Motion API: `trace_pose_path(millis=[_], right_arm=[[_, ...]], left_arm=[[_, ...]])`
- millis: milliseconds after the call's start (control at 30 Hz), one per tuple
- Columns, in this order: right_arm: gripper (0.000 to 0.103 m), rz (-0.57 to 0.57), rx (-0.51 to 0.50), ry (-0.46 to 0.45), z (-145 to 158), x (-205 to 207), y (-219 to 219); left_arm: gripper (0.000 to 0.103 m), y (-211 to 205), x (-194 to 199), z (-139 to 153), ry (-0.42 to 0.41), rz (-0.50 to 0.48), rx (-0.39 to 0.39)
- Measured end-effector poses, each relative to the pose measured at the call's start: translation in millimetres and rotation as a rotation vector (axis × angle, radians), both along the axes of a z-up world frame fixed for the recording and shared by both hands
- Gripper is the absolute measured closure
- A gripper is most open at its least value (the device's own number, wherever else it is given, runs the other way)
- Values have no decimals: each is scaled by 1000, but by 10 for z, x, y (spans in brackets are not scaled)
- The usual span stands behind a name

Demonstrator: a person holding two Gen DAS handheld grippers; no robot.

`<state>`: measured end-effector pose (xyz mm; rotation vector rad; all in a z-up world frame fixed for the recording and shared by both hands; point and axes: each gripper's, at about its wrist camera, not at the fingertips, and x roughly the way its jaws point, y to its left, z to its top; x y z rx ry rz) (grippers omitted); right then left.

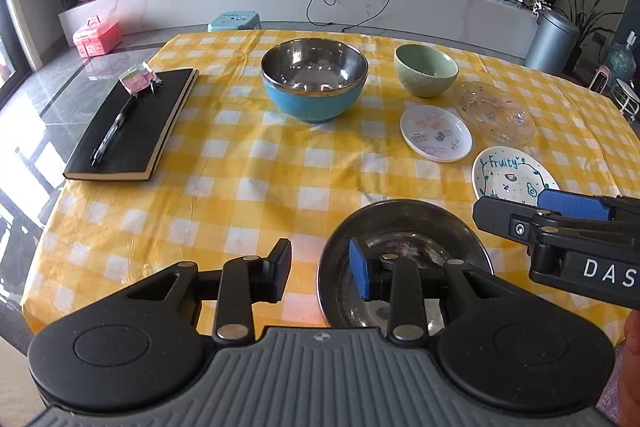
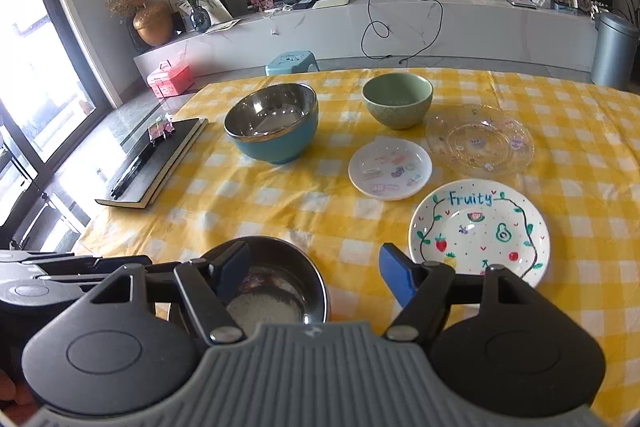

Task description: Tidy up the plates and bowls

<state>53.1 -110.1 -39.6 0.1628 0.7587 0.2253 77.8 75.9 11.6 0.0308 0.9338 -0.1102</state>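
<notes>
On the worktop (image 2: 560, 131) stand three bowls: one blue bowl (image 2: 276, 131), one green bowl (image 2: 398, 105), one steel bowl (image 2: 276, 287). There are three plates: one sticker plate (image 2: 390, 169), one glass plate (image 2: 480, 139), one "Fruity" plate (image 2: 478, 227). One black notebook (image 2: 160, 163) carries one pen (image 2: 132, 171).

My left black two-finger gripper (image 1: 320, 269) and right black two-finger gripper (image 2: 316, 273), jaws parted, empty, both angled downward.
</notes>
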Motion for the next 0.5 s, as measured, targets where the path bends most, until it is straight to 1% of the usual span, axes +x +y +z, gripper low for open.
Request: trace_pose_path(millis=[100,200,267,400,467,500], right_arm=[[31,11,-19,-6,51,86,13],[31,12,-35,-12,103,169,19],[31,11,-50,-19,134,230,31],[31,32,-71,-24,189,368,79],[31,43,-68,-19,212,453,95],[30,48,-66,-15,223,498,104]], left_arm=[[65,-2,87,50,-1,-29,15],[63,-2,178,95,-13,-45,49],[58,17,240,134,-25,-49,59],[56,82,387,210,-34,-60,48],[51,98,466,239,-36,-69,55],[50,103,503,249,-37,-77,66]])
